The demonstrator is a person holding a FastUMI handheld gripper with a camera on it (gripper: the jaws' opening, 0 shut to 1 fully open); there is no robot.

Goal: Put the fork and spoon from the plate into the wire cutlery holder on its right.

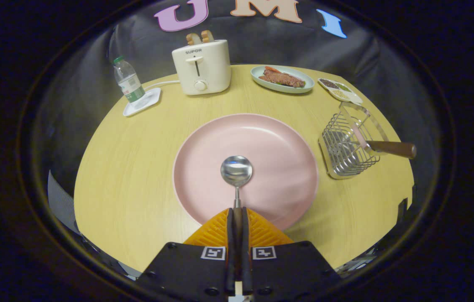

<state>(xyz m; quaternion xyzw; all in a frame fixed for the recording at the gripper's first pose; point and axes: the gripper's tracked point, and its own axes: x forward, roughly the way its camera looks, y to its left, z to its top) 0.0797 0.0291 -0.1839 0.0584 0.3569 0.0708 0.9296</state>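
My gripper (237, 212) is shut on the dark handle of the spoon (236, 171), both fingers pressing on it. The spoon's shiny bowl points straight ahead over the middle of the pink plate (278, 138). To the right of the plate stands the wire cutlery holder (341, 151). A utensil with a brown wooden handle (392, 148), seemingly the fork, leans out of the holder to the right; its head is hidden inside the wires.
At the back of the round wooden table (136, 167) stand a white toaster (201, 67) with bread, a water bottle (128, 84) on a small white tray, a plate of meat (282, 78) and a small sauce dish (340, 90).
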